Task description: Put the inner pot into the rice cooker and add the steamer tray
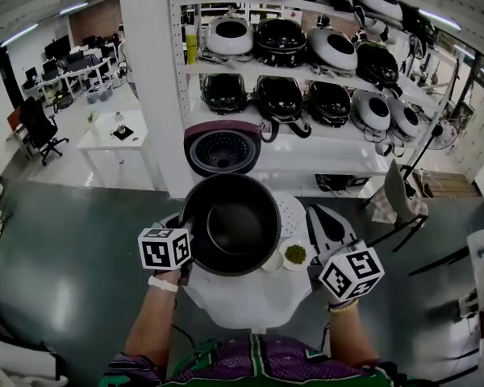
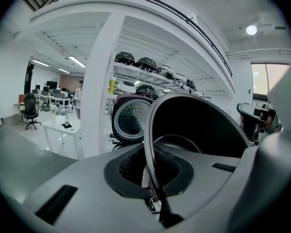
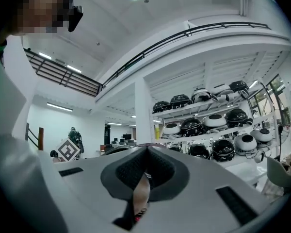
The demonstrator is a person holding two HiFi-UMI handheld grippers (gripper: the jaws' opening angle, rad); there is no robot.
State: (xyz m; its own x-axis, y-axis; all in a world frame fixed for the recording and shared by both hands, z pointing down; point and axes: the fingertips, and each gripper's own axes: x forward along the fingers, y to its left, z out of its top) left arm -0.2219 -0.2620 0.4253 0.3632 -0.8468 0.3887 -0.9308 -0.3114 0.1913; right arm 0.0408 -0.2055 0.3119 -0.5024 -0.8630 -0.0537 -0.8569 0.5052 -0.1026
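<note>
The black inner pot [image 1: 231, 224] hangs tilted above the round white table [image 1: 242, 301], its opening facing me. My left gripper [image 1: 184, 232] is shut on the pot's left rim; in the left gripper view the rim [image 2: 150, 144] runs straight into the closed left gripper [image 2: 154, 181]. The dark red rice cooker [image 1: 222, 150] stands behind the pot with its lid raised, and its perforated lid plate [image 2: 130, 121] shows. A white perforated steamer tray [image 1: 293, 214] lies on the table right of the pot. My right gripper [image 1: 321, 218] is shut with nothing in it, beside the tray; the right gripper [image 3: 144, 178] points level at the shelves.
A small bowl of green beans [image 1: 295, 255] and a white cup [image 1: 273, 261] sit at the pot's lower right. White shelves [image 1: 306, 71] packed with several rice cookers fill the background. A white pillar [image 1: 149, 79], a white side table [image 1: 113, 139] and a chair [image 1: 399, 200] flank the table.
</note>
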